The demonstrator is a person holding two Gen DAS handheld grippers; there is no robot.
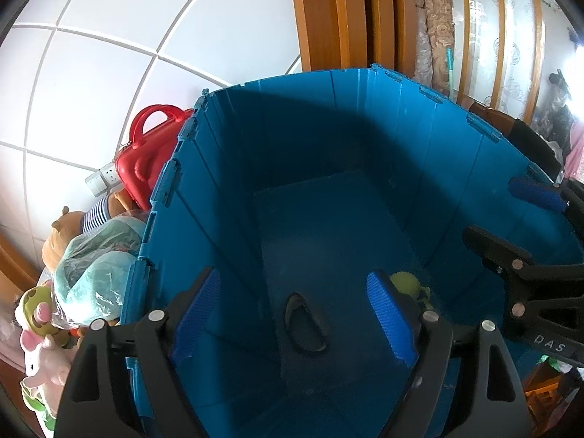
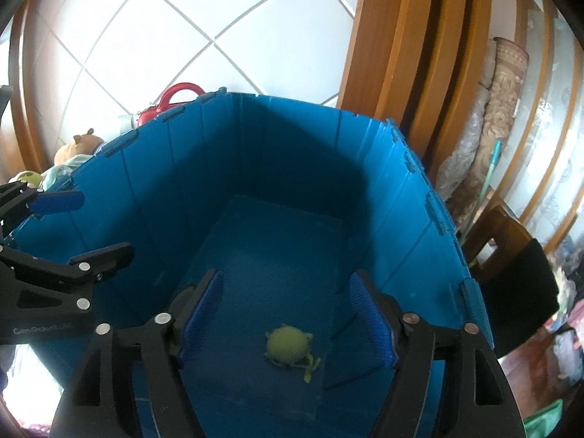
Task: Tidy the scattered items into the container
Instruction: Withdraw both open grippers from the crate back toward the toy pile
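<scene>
1. Container (image 2: 292,168): blue folding crate with ribbed, hinged walls, viewed from above by both wrist cameras; floor bare apart from one toy.
2. Green toy (image 2: 290,345): small round plush with thin limbs, lying on the crate floor toward the near end, directly below and between the fingers of the right tongs (image 2: 288,321); in the left wrist view partly hidden behind a blue pad, at (image 1: 405,284).
3. Right tongs: spread wide, nothing between the blue pads, hanging over the crate's interior.
4. Left tongs (image 1: 292,319): likewise spread and empty, held over the crate's near left part, beside the right tongs.
5. Scattered items outside the left wall: brown plush bear (image 1: 60,235), pale green bundle in clear plastic (image 1: 98,273), pink plush (image 1: 45,361), red case with handle (image 1: 153,153), piled against the tiled wall (image 1: 109,54).
6. Step in hand, as judged: end of a drop-off, toy down in the crate and both tongs free.
7. Next move, as judged: lifting clear of the rim, swinging left to the pile, closing on one soft item; slippery plastic wrap likely to call for a deeper bite.
</scene>
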